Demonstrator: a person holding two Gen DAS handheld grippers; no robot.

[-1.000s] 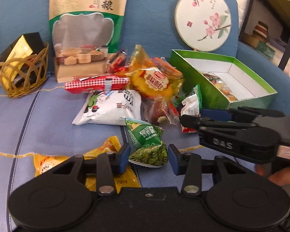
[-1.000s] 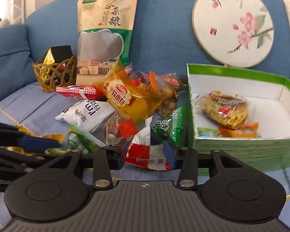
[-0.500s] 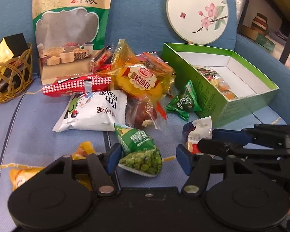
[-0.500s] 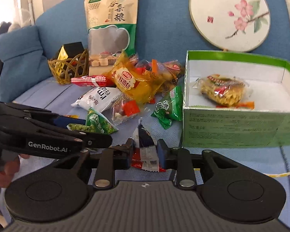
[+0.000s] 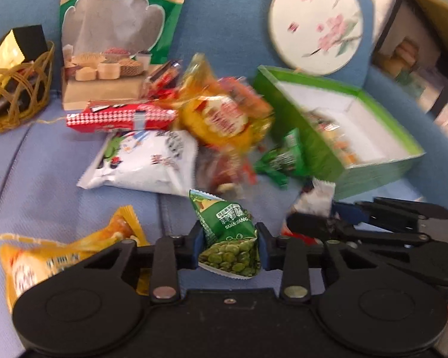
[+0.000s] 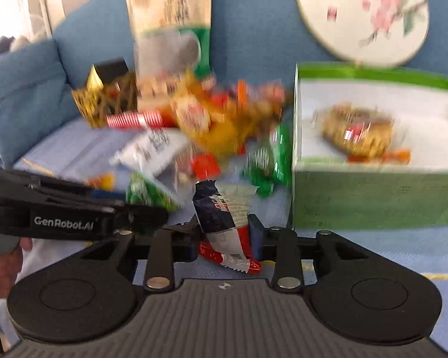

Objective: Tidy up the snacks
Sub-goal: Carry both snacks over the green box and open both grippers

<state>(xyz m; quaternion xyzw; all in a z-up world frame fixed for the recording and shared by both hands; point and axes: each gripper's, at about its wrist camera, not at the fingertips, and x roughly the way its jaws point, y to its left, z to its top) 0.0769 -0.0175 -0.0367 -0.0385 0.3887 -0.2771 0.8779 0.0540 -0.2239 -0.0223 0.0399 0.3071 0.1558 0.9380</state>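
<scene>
A: Fingers first, left wrist view. What is the left gripper (image 5: 228, 244) doing?

B: Its fingers (image 5: 197, 238) pinch a small green foil packet of peas (image 5: 228, 243) from both sides. Beyond the fingers lies the loose heap: a white plastic snack bag (image 5: 146, 162), a yellow bread wrapper (image 5: 224, 119), a red-and-white checked bar (image 5: 119, 116). An orange-yellow foil packet (image 5: 65, 253) lies just left of the fingers, on the blue sofa seat (image 5: 38, 164).

A: And the containers?

B: Ahead and to the right sits an open green cardboard box with a white lining (image 5: 370, 173); a few blurred wrapped snacks rest inside. Far left, a woven golden wire basket (image 5: 18, 95) holds a black-and-gold carton (image 5: 15, 47).

A: Now the right wrist view.

B: The right gripper (image 6: 224, 238) has its fingers (image 6: 255, 228) pressed onto a red, white and navy wrapped snack (image 6: 224, 223), which stands between them. The green box (image 6: 373, 197) is right of the fingers, near; inside it lie a golden clear-wrapped cake (image 6: 358, 131) and something orange I cannot make out.

A: So which step is this?

B: I judge both packets are gripped and ready to go to the box. The next move calls for raising each above the near wall, one at a time, so the grippers do not collide.
</scene>
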